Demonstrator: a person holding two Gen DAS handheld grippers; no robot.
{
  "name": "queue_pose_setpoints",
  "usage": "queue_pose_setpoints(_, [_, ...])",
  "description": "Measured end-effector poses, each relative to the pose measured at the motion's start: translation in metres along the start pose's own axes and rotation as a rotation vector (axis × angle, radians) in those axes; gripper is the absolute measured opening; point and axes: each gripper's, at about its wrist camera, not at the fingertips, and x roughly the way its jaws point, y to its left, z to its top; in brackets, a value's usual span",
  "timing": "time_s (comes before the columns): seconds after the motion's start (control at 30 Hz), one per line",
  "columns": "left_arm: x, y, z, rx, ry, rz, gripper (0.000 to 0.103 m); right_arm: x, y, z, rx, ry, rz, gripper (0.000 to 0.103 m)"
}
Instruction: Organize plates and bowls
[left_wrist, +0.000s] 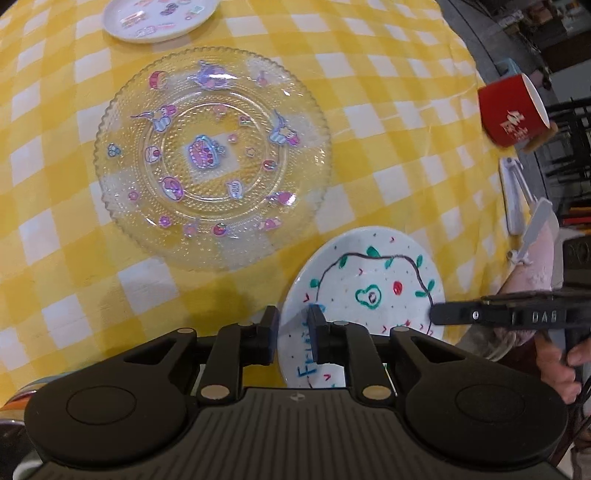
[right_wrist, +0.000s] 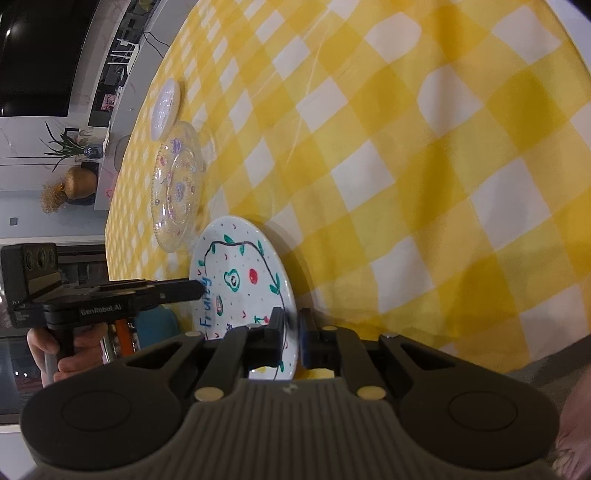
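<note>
**Both grippers pinch the rim of the hand-drawn plate**

The left gripper (left_wrist: 293, 325) has its two fingers nearly together, with the near rim of the white hand-drawn plate (left_wrist: 365, 280) between the pads. The right gripper (right_wrist: 290, 328) pinches the same plate (right_wrist: 240, 280) at another part of the rim; in the left wrist view its black finger (left_wrist: 498, 315) reaches the plate edge from the right. In the right wrist view the left gripper (right_wrist: 184, 290) comes from the left and touches the plate near the blue writing.

The plate shows green leaves, an avocado and a red dot. I cannot tell whether it is lifted or rests on the yellow checked tablecloth (left_wrist: 388, 122).

Ahead of the left gripper, just beyond the drawn plate, lies a clear glass plate (left_wrist: 212, 155) with stickers. Farther ahead is a white sticker plate (left_wrist: 159, 18). To the far right, at the table edge, is a red cup (left_wrist: 513, 110).
</note>
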Motion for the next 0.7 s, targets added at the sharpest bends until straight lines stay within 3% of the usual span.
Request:
queue_pose_setpoints(0.17, [-0.013,-0.007,-0.005,0.028,-0.061,0.023,0.019,0.0,0.003,-0.002,-0.029,-0.012,-0.013,0.009])
queue_pose_setpoints(0.3, [-0.045,-0.018,-0.018,0.04,-0.243,-0.008,0.038,0.0,0.011,-0.007,-0.086,-0.038,-0.037,0.009])
queue_pose_setpoints(0.43, [-0.079,-0.027,-0.04,0.051,-0.426,0.063,0.046,0.001,0.019,-0.012,-0.12,-0.068,-0.066,0.009])
queue_pose_setpoints(0.53, [-0.103,-0.027,-0.061,-0.012,-0.558,0.119,0.047,0.003,0.027,-0.016,-0.159,-0.093,-0.093,0.01])
queue_pose_setpoints(0.7, [-0.121,-0.009,-0.089,-0.215,-0.599,0.165,0.047,0.007,0.028,-0.015,-0.193,-0.103,-0.082,0.01])
